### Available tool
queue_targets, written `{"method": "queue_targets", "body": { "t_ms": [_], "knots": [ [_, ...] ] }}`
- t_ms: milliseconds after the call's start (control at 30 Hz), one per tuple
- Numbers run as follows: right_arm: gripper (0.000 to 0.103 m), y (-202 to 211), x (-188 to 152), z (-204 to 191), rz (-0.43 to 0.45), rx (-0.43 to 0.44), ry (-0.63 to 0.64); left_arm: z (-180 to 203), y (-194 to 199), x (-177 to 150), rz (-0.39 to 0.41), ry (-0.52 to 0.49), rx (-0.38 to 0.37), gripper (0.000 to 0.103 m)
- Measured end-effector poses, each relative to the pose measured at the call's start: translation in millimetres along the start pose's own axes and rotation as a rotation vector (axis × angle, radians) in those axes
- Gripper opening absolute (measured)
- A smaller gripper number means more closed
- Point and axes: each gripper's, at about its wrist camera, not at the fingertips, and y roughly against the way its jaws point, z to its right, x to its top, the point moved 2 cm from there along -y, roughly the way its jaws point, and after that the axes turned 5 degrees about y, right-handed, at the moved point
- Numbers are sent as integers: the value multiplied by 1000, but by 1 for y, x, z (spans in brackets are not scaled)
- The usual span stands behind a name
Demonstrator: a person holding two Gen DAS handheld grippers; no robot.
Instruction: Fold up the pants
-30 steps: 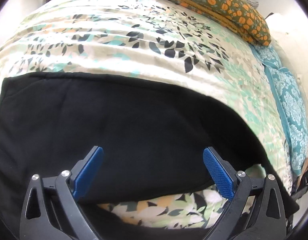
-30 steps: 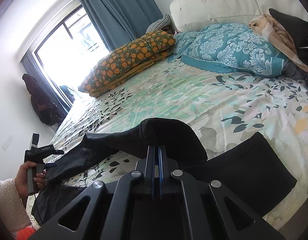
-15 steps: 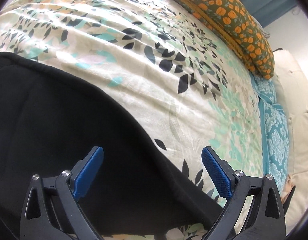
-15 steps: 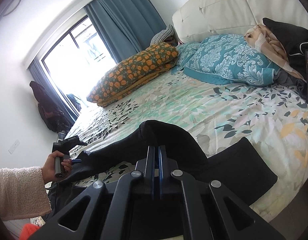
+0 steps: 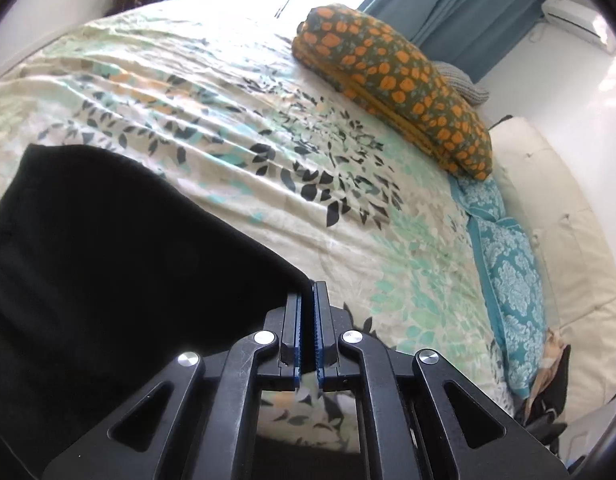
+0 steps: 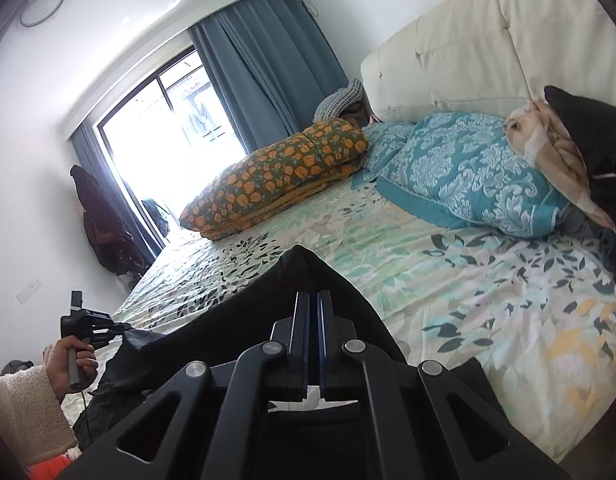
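In the left wrist view, the black pants (image 5: 120,264) fill the left and lower left of the frame, draped over the leaf-print bedspread (image 5: 236,120). The left tongs (image 5: 308,304) sit at bottom centre, blue pads pressed together on an edge of the black cloth at its right tip. Toward the upper right lie an orange-flowered folded quilt (image 5: 391,80), then a teal pillow (image 5: 507,280) and the cream headboard (image 5: 555,208) at the right edge.

Only the right wrist view shows the person: at lower left a hand (image 6: 70,364) in a fleecy cream sleeve (image 6: 24,412) grips the other tool's handle, with the pants (image 6: 228,320) stretched from there toward the centre. The right tongs (image 6: 312,308) at bottom centre are pinched shut on a raised peak of the black cloth. This view also shows the window (image 6: 164,148) and blue curtain (image 6: 268,72) at upper left, and crumpled clothes (image 6: 563,148) on the pillow at the right edge.
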Motion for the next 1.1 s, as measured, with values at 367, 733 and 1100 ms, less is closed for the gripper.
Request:
{"method": "queue_targets", "body": {
  "t_ms": [367,733,1100],
  "knots": [
    [29,-4,-124,63,-578,-143,-379,-92,59,-149,-73,-96,141,4],
    [50,-21,-153,54,-703,-128,-525,-85,60,-143,-58,-105,104,4],
    [14,-22,-152,44,-674,-161,-456,-91,63,-145,-63,-108,104,4]
  ]
}}
